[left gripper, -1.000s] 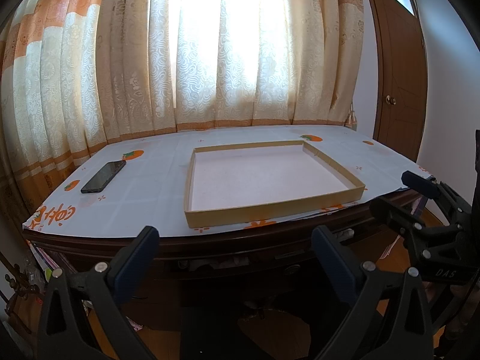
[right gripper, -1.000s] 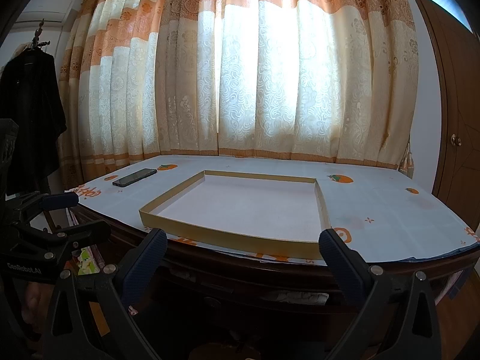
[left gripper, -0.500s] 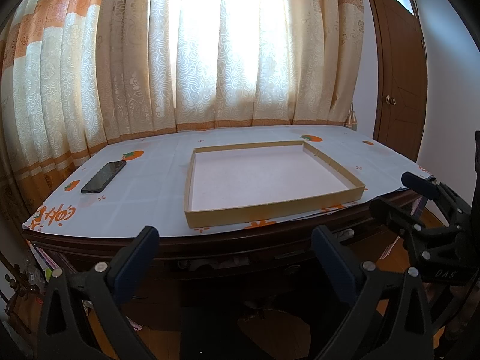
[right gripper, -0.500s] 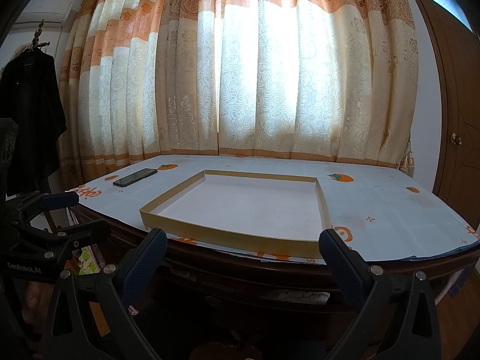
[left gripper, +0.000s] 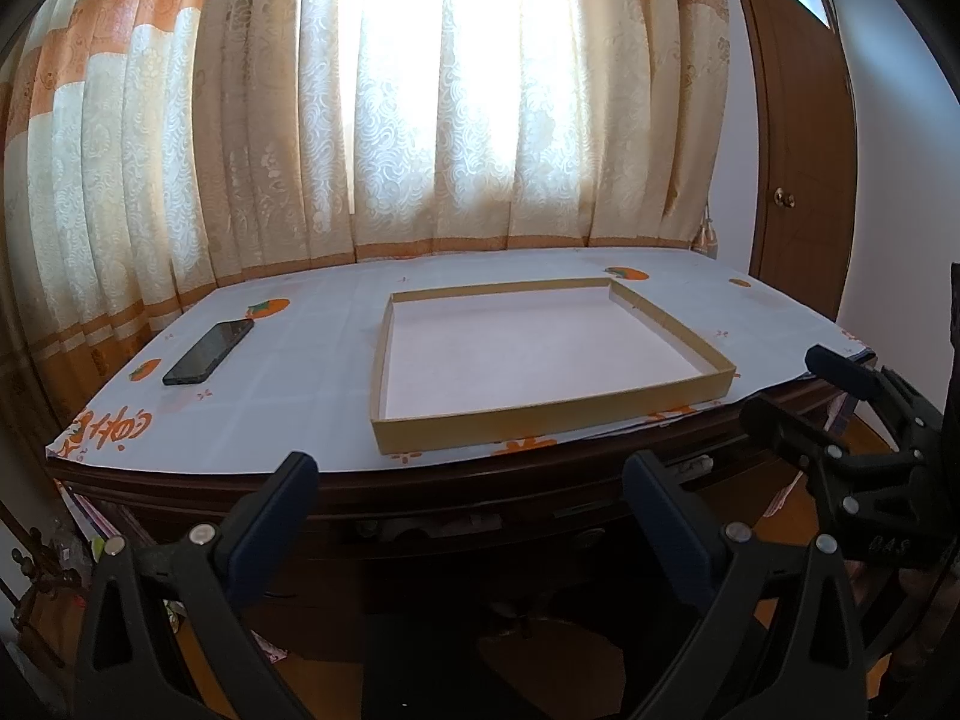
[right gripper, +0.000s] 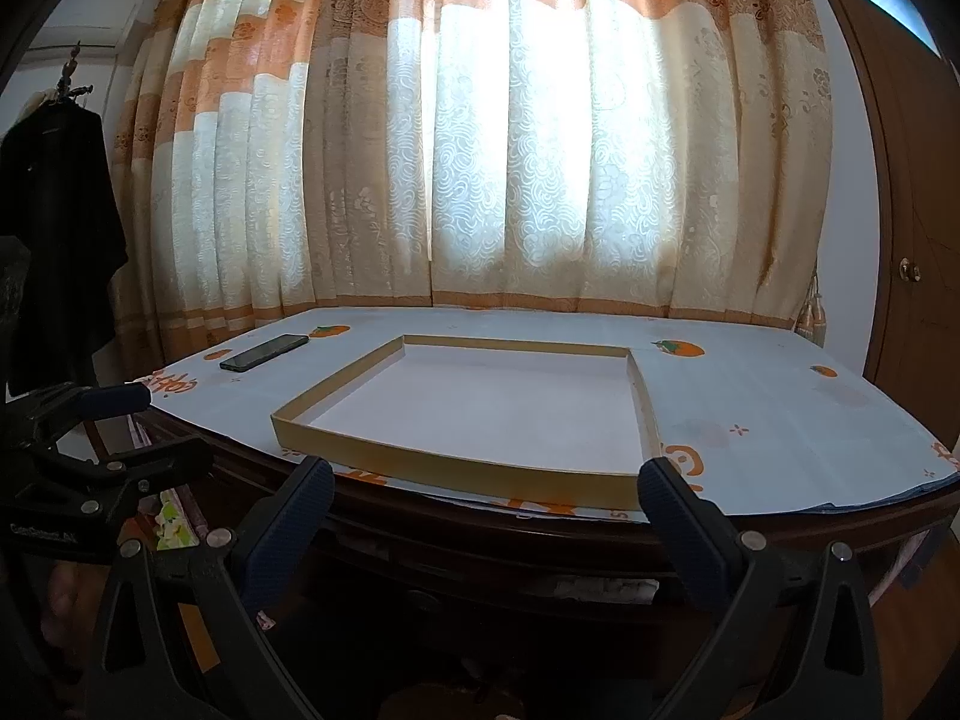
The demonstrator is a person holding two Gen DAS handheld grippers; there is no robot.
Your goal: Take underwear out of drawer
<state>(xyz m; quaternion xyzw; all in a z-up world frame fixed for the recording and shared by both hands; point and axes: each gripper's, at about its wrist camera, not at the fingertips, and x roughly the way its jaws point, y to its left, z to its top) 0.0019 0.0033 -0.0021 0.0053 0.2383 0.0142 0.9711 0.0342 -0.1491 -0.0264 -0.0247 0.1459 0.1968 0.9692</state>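
Note:
A dark wooden table [left gripper: 456, 489] has a drawer front [left gripper: 432, 540] under its near edge, in deep shadow. A pale scrap [right gripper: 600, 587] shows in a narrow gap below the tabletop; I cannot tell what it is. No underwear is plainly visible. My left gripper [left gripper: 471, 474] hangs open in front of the table edge, holding nothing. My right gripper [right gripper: 485, 477] is open and empty too, level with the same edge. Each gripper shows in the other's view: the right gripper [left gripper: 798, 390] at the right, the left gripper [right gripper: 165, 429] at the left.
A shallow cardboard tray [left gripper: 540, 420], with nothing in it, lies on the white cloth with orange prints. A black phone [left gripper: 210, 351] lies at the left. Curtains hang behind, a brown door [left gripper: 798, 180] stands at the right, and a black garment [right gripper: 54, 228] hangs at the left.

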